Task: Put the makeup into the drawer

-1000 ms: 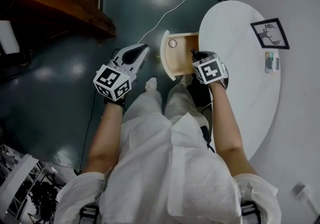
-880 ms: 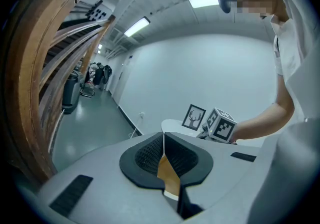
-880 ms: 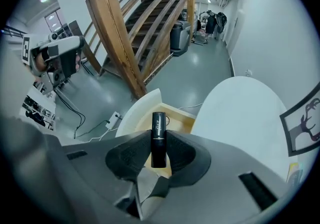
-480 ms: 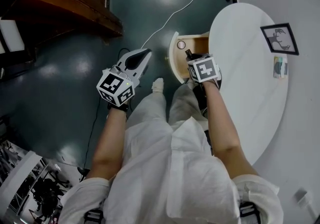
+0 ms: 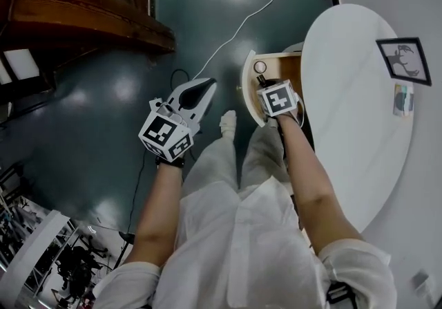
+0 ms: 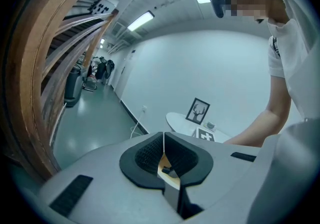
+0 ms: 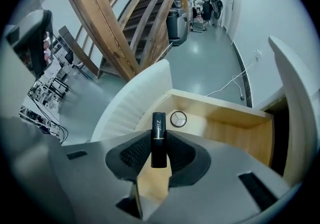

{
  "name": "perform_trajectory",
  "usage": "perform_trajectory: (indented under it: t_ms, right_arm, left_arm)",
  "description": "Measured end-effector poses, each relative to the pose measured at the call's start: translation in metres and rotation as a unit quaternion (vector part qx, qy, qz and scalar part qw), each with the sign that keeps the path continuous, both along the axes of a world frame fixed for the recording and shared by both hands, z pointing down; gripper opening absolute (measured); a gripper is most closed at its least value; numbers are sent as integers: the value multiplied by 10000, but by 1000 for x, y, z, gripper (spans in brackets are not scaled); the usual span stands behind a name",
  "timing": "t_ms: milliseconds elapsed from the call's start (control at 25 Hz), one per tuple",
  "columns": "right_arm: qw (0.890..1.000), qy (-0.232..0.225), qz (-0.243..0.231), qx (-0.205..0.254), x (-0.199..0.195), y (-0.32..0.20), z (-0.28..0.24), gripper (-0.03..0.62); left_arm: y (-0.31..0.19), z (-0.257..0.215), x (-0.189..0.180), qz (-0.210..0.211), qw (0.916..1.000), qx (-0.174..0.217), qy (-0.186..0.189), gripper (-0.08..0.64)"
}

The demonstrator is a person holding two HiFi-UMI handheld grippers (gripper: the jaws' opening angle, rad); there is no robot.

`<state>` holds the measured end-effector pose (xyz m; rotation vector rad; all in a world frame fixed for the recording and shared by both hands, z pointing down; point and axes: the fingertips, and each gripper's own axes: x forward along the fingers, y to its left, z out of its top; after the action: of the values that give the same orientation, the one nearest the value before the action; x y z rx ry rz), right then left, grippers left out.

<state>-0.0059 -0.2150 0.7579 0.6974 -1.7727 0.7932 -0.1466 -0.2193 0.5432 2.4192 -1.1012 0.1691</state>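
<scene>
Beside round white surface (image 5: 359, 107), open wooden drawer (image 7: 235, 133). Above drawer, right hand-held gripper (image 7: 159, 149) clamped on black lipstick tube (image 7: 158, 140). Off to left, left hand-held gripper (image 6: 163, 155), jaws together, empty. Lower tube near drawer floor, clear of round compact (image 7: 178, 119), before releasing.
</scene>
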Motion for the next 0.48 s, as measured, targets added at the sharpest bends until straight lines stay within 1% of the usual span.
perform_trajectory:
  t_ms: [160, 360, 480]
  right_arm:
    - [9998, 113, -148, 21, 3, -4, 31, 89]
    - [9992, 147, -345, -136, 4, -1, 65, 89]
    - [9983, 150, -556, -62, 1, -2, 82, 89]
  left_arm:
    - [-5, 13, -1, 12, 10000, -89, -13, 21]
    - [-11, 29, -1, 17, 9998, -197, -22, 21]
    - [-13, 40, 0, 36, 9995, -291, -64, 21]
